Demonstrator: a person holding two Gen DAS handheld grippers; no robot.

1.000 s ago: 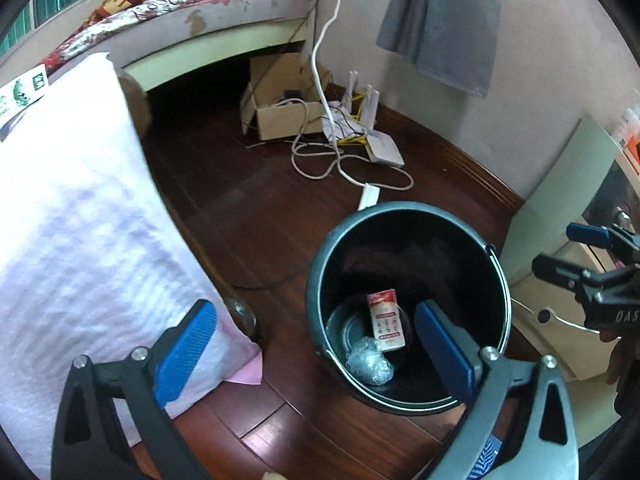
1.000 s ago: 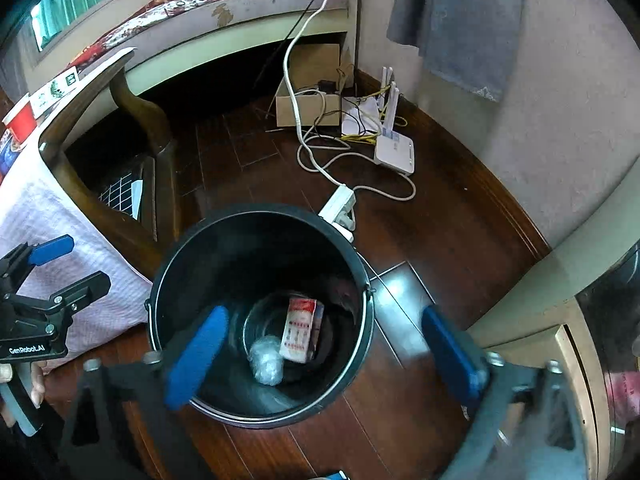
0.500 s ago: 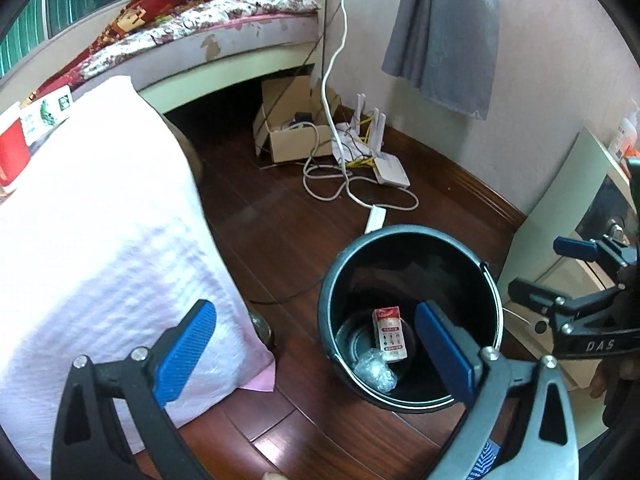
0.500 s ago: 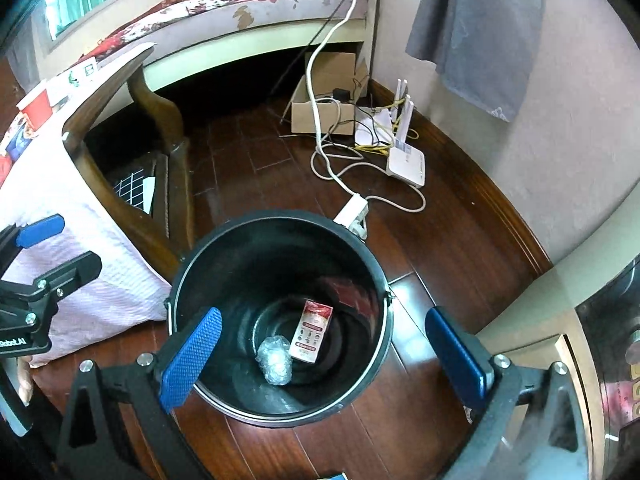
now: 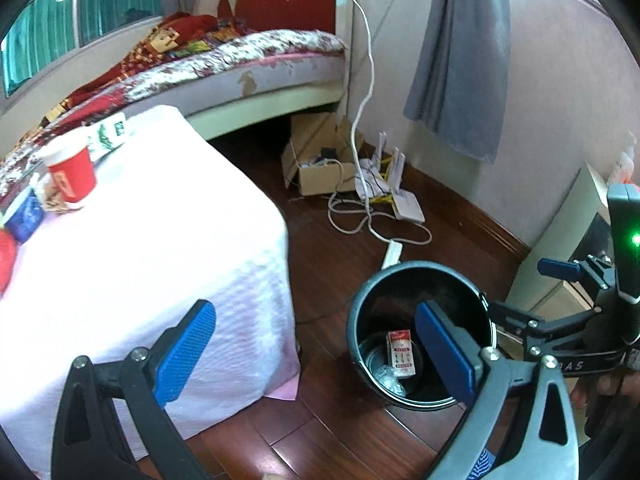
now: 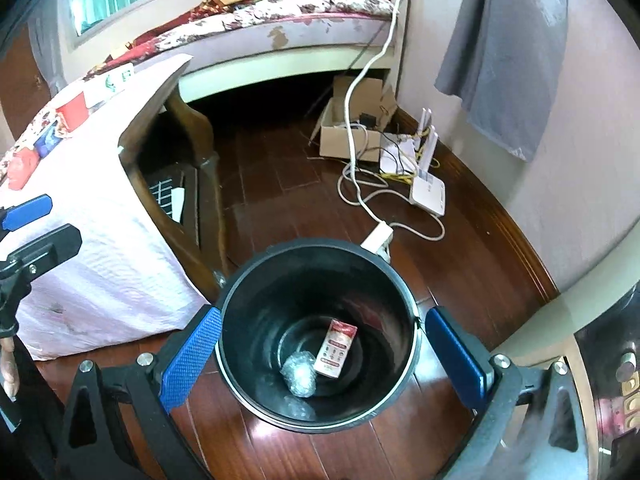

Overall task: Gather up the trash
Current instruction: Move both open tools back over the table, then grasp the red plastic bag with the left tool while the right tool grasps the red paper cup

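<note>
1. Both of my grippers are empty with the jaws spread wide. The left gripper (image 5: pixel 316 344) hangs over the near corner of the table (image 5: pixel 168 240); the right gripper (image 6: pixel 320 360) sits almost straight above the black bucket (image 6: pixel 224 308) on the floor.

2. The relation I'd steer by: the trash not yet collected lies up and to the left of the left gripper, at the far left end of the table. The right gripper is well apart from it, with the bucket and the table's corner between. So I judge the left arm the nearer one for the next pick.

3. What I see there: a red paper cup (image 5: pixel 72 172) standing upright, mouth up, so its long axis is vertical. Just beside it are a blue packet (image 5: pixel 24 218) and something red (image 5: pixel 6 256) cut off by the frame edge. A small white and green box (image 5: pixel 106 136) lies behind the cup, nearer the bed (image 5: pixel 240 60).

4. The cup looks light and thin-walled; I'd expect it to crush under a hard squeeze, so a gentle grip across its sides seems right.

5. In the bucket's bottom lie a small red and white carton (image 6: pixel 336 348), flat, and a crumpled ball of clear wrap (image 6: pixel 299 376) touching it.

6. The bucket stands on the floor just beside the table's draped corner, to the right of the left gripper.
</note>
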